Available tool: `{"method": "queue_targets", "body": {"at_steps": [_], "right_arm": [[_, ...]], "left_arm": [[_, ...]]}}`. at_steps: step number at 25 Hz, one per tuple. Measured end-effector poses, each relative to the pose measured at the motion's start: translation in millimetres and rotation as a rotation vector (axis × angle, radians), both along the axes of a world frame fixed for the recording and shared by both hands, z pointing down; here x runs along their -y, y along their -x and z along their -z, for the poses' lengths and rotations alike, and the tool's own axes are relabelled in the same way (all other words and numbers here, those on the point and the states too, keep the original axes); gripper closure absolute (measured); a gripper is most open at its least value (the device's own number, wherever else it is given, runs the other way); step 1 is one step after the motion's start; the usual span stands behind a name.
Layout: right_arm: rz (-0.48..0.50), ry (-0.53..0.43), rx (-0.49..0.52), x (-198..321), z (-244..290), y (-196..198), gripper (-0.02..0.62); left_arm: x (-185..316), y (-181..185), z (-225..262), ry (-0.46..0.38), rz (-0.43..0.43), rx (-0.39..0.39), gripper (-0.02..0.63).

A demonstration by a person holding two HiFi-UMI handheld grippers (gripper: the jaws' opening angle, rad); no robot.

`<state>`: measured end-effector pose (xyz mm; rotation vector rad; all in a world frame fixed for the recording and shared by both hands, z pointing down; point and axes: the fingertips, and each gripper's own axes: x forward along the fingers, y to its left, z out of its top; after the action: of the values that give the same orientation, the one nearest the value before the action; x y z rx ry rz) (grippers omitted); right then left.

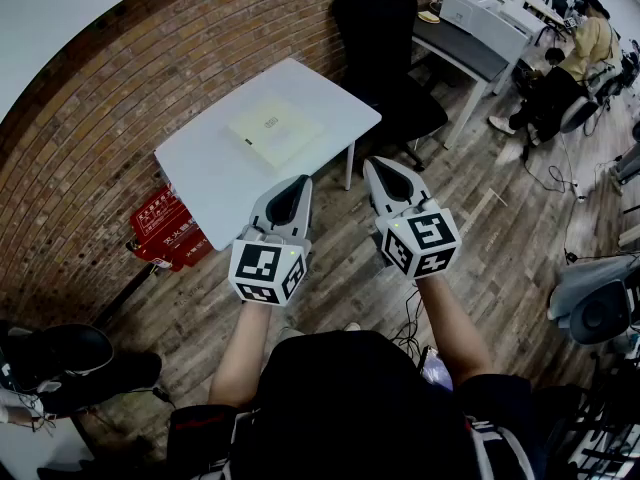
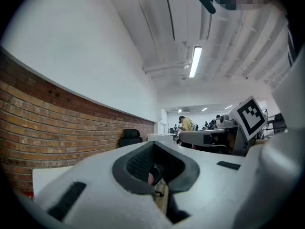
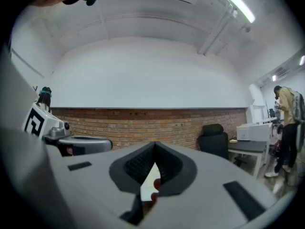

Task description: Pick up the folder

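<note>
Two grippers were held out level in front of the person, side by side, with a gap between them and nothing in either one.

At the far left a brick wall (image 1: 90, 138) ran along the room, and red boxes (image 1: 165, 230) sat on the wooden floor (image 1: 470, 208) against it, just beside the table's left corner. The white table (image 1: 215, 183) stood next, set at an angle to the wall. The folder (image 1: 275, 130), pale yellow, lay flat near the middle of the tabletop with nothing touching it.

The left gripper (image 1: 301, 180) hung in the air on the person's side of the table, its tip pointing toward the table's near edge and well short of the folder. Its own view showed the left gripper's (image 2: 153, 144) jaws closed together with only a thin seam between the dark pads, gripping nothing. Its marker cube (image 1: 268, 268) sat just ahead of the bare forearm.

The right gripper (image 1: 376, 164) was beside it, over the floor near the table's right corner, also apart from the folder. Seen in its own view, the right gripper (image 3: 155, 146) had its jaws pressed together and empty.

Further right stood a black office chair (image 1: 385, 58), then a grey desk (image 1: 465, 48), and a person (image 1: 570, 63) sat at the far right.
</note>
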<state>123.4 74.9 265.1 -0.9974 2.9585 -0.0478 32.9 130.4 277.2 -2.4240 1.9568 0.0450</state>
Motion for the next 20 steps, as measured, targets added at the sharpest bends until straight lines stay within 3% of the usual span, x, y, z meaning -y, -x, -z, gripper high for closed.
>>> {"method": "queue_targets", "body": {"at_steps": [14,20], "right_arm": [[0.067,0.041,0.006,5.1,-15.7,-4.5,0.569],[0.094,0.058,-0.001,7.7,-25.7,-8.0,0.569]], "left_arm": [[7.7,-8.8,-11.5,0.023,0.039,-0.020,0.591],[9.6,-16.3,-26.0,0.062,0.053,0.050,0.592]]}}
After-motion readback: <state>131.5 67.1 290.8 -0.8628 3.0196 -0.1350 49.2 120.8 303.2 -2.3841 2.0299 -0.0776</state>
